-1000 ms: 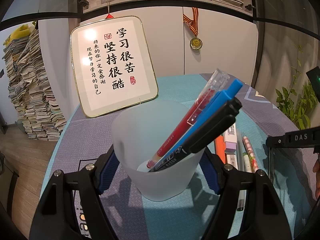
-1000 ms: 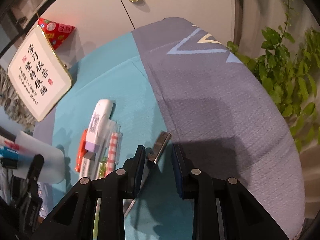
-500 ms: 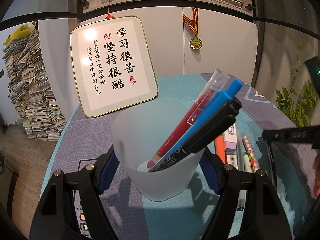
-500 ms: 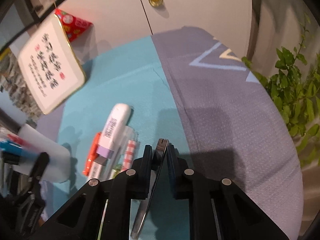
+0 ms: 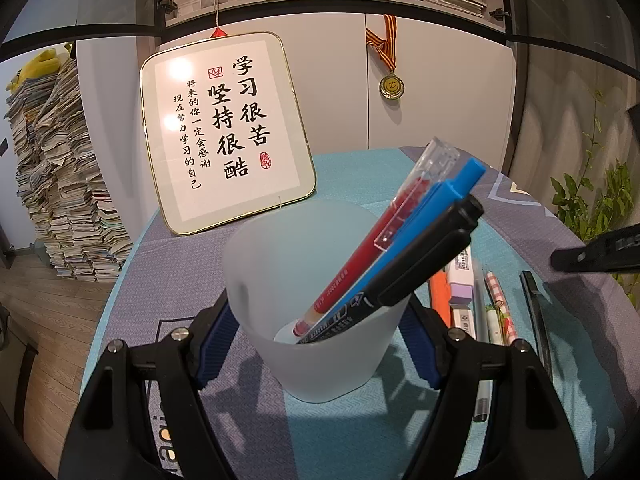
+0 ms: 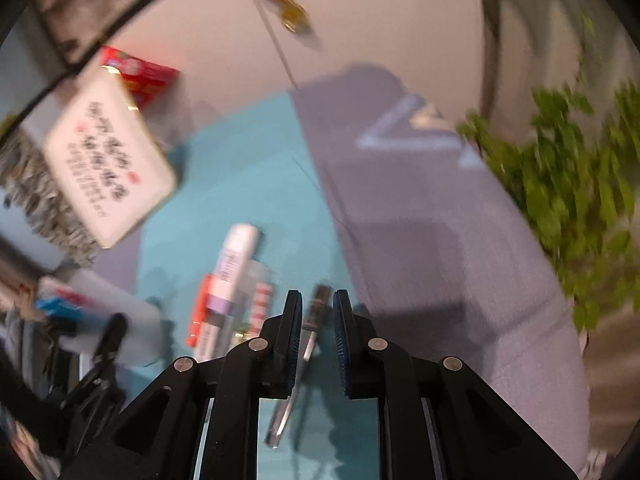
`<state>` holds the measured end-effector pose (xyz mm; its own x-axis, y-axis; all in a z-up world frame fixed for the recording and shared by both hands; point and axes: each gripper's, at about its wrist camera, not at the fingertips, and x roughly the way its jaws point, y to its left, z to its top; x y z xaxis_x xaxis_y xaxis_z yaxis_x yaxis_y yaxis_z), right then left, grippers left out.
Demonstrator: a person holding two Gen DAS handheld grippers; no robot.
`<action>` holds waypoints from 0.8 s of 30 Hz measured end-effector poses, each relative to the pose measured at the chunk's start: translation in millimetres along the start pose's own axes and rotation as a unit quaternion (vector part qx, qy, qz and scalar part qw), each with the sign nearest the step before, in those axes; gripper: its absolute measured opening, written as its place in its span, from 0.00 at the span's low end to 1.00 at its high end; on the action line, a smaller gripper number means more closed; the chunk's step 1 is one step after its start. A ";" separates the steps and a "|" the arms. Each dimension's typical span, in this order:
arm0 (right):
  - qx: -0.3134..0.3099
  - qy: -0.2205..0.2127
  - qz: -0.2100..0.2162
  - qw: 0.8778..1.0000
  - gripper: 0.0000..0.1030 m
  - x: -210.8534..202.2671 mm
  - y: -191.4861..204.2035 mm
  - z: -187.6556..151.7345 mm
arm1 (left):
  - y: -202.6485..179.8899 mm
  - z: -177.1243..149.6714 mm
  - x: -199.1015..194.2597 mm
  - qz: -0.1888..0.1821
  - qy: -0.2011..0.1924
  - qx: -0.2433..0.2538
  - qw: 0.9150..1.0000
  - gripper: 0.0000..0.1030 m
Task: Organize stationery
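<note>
Right wrist view, lower centre: the right gripper (image 6: 316, 320) has just been closing on a thin dark pen (image 6: 310, 332), which hangs steeply between the pads, its silvery end low in the frame. The frame is motion-blurred, and a gap shows beside the pen, so pad contact is hard to confirm. Risk: so slim and tilted a pen may pivot or slip out during carriage. Left wrist view: the left gripper (image 5: 316, 320) is clamped on the frosted cup (image 5: 316, 300), centre frame, holding a red pen (image 5: 384, 236), a blue pen (image 5: 424, 232) and a black marker (image 5: 424, 260); these lean right and could block insertion. The remaining stationery (image 5: 476, 300) at right is partly cut off by the left gripper's finger.
</note>
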<state>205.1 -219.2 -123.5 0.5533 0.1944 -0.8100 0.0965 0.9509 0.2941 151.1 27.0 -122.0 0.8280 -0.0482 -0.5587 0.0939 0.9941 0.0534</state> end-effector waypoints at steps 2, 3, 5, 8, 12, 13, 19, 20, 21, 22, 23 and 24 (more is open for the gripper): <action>0.003 0.019 -0.003 1.000 0.16 12.6 -0.2 1.1 | 0.1 0.0 0.1 0.000 0.000 -0.001 1.000 0.71; 0.003 0.025 -0.005 1.000 0.16 17.4 -0.7 1.1 | 0.0 0.0 0.2 0.000 0.000 -0.001 1.000 0.71; 0.001 0.036 -0.014 0.999 0.16 27.7 2.5 1.9 | -0.5 0.2 0.4 0.000 0.001 -0.001 1.000 0.71; -0.011 0.038 -0.025 0.999 0.24 36.5 9.9 1.9 | -0.9 0.0 0.2 0.000 0.001 0.000 1.000 0.71; -0.053 0.038 -0.039 0.997 0.64 42.9 30.5 1.9 | -0.8 0.0 1.1 -0.001 0.003 0.000 1.000 0.72; -0.059 0.039 -0.035 0.997 0.77 44.6 34.2 0.8 | -0.8 -0.2 1.0 -0.002 0.003 0.000 1.000 0.72; -0.055 0.022 -0.050 0.997 0.61 41.5 36.6 -4.9 | -0.9 0.1 1.4 -0.001 0.003 0.000 1.000 0.72; -0.041 0.019 -0.048 0.998 0.53 38.9 30.3 -3.3 | -1.1 0.1 1.4 -0.002 0.003 0.000 1.000 0.72; -0.025 0.018 -0.044 0.999 0.35 37.0 23.8 -1.9 | -1.2 0.1 1.5 -0.002 0.003 0.001 1.000 0.72; -0.006 0.019 -0.042 0.999 0.21 36.1 16.7 -0.3 | -1.3 0.2 1.6 -0.002 0.003 0.002 1.000 0.72; 0.005 0.020 -0.043 0.999 0.17 36.2 11.4 0.9 | -1.3 0.3 1.6 -0.002 0.003 0.002 1.000 0.72; 0.005 0.021 -0.041 0.999 0.15 36.7 9.6 1.5 | -1.2 0.3 1.7 -0.002 0.003 0.002 1.000 0.72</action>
<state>227.6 -203.3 -149.6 0.5082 0.1252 -0.8521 0.1492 0.9616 0.2302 152.6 25.7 -122.8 0.8245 -0.0508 -0.5636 0.0989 0.9936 0.0551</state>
